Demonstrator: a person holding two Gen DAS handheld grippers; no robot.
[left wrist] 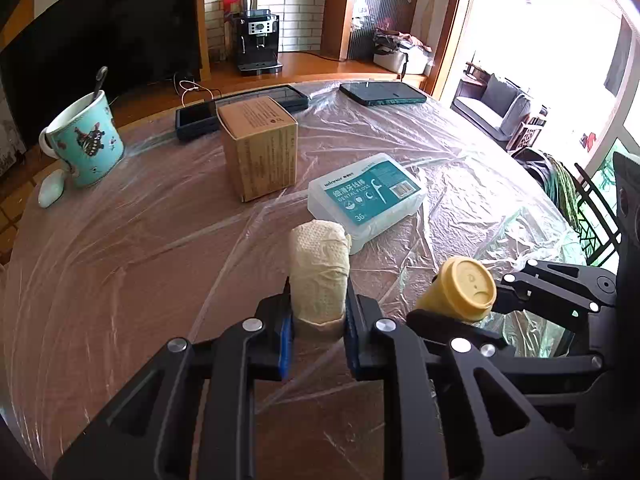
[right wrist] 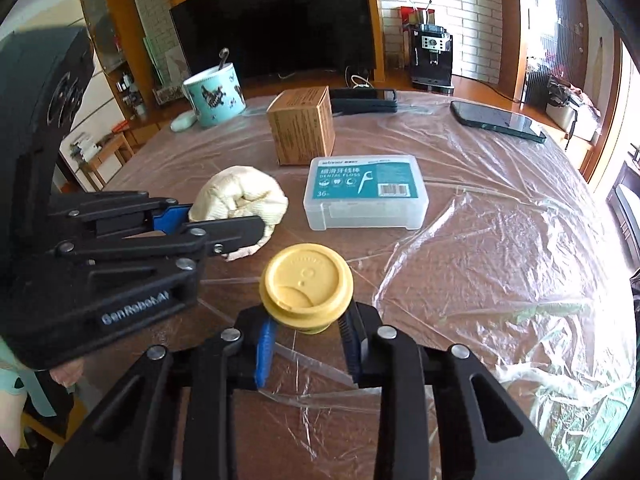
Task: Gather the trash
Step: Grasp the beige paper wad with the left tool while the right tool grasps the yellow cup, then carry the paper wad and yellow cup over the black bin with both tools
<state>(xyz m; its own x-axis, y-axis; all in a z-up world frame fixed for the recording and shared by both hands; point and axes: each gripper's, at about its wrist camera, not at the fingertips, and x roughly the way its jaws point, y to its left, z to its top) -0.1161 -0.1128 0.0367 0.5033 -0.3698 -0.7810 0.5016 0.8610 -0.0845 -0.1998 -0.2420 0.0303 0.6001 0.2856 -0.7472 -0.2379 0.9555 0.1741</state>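
Crumpled tissue [left wrist: 319,270] pinched upright between left tongs [left wrist: 318,322] on plastic-covered table [left wrist: 140,248]. Yellow-lidded cup [right wrist: 306,290] just beside, squeezed by right tongs [right wrist: 306,340]. Floss box [left wrist: 366,198] and cardboard box [left wrist: 260,146] behind; mug [left wrist: 82,140] far left.

Gripper [right wrist: 306,344] apparently pinches yellow cup [right wrist: 306,290].

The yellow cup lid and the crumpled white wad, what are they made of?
The cup lid looks like moulded plastic, matte yellow, with a raised rim and a pressed sip dimple. The crumpled wad looks like paper towel or tissue: cream, soft, with a dotted embossed pattern and creases. It could be thin cloth; the pictures leave that open.
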